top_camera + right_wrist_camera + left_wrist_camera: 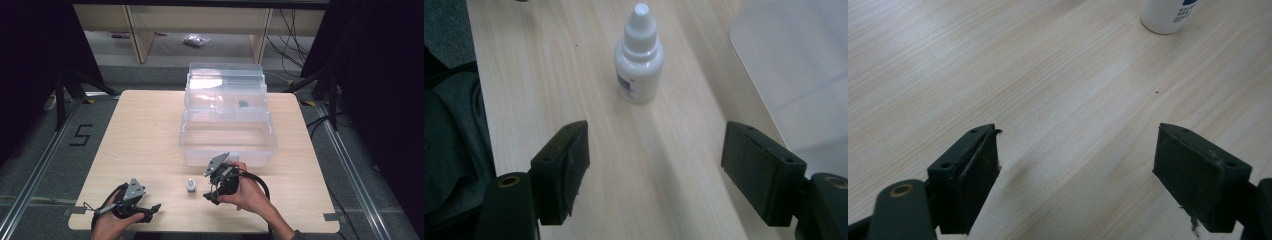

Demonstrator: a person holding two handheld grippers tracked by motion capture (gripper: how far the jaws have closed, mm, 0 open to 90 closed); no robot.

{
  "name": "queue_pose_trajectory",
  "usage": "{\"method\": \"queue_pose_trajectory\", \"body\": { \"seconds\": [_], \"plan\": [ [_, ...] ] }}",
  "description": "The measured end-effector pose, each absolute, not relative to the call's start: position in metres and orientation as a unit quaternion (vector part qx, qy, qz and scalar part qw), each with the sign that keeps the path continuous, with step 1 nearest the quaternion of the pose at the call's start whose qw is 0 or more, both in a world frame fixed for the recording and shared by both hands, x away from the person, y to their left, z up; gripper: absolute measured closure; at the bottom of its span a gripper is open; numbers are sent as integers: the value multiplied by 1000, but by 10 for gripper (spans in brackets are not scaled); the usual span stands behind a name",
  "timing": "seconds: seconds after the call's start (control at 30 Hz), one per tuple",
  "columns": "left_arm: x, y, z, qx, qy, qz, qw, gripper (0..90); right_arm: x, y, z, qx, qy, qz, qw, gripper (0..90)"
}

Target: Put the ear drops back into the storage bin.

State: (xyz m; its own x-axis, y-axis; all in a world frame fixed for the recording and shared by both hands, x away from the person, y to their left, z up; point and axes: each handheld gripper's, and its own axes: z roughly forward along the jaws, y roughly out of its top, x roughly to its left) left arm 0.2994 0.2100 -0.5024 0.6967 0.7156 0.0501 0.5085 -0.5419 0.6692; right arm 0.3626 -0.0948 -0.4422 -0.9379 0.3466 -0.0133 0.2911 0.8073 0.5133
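High view: we note a pale wooden table (150, 145) with a clear plastic storage box (227, 135) at its centre-far part, lid tipped back and open on the far side. A small white plastic dropper bottle (191, 186) stands near the table's near edge, between our two grippers and just nearer than the box. Long axis vertical; nozzle tip up.

Left gripper (150, 211), held in the left hand (112, 220), sits at the near-left of the table, jaws aimed right toward the bottle. Left gripper view: jaws spread wide above bare wood, nothing between them; the bottle's base (1168, 15) shows at the top right, well apart from the jaws.

Right gripper (212, 192), held in the right hand (250, 192), sits just right of the bottle, in front of the box's near wall. Right gripper view: jaws wide apart and empty, the upright bottle (639, 57) ahead of them on the wood, blue print on its label, apart from both pads. The box's corner (794, 65) lies at the right.
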Motion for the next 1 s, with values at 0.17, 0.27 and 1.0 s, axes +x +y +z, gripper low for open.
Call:
{"method": "queue_pose_trajectory", "body": {
  "seconds": [0.17,0.27,1.0],
  "plan": [
    [299,209,-503,858,360,164,329,176,366,-84,-446,156,951,261,53,297],
    [298,207,-504,849,368,162,344,177,369,-78,-449,163,951,258,46,302],
    [298,207,-504,852,364,165,337,177,379,-46,-460,122,960,247,45,369]
  ]
}}
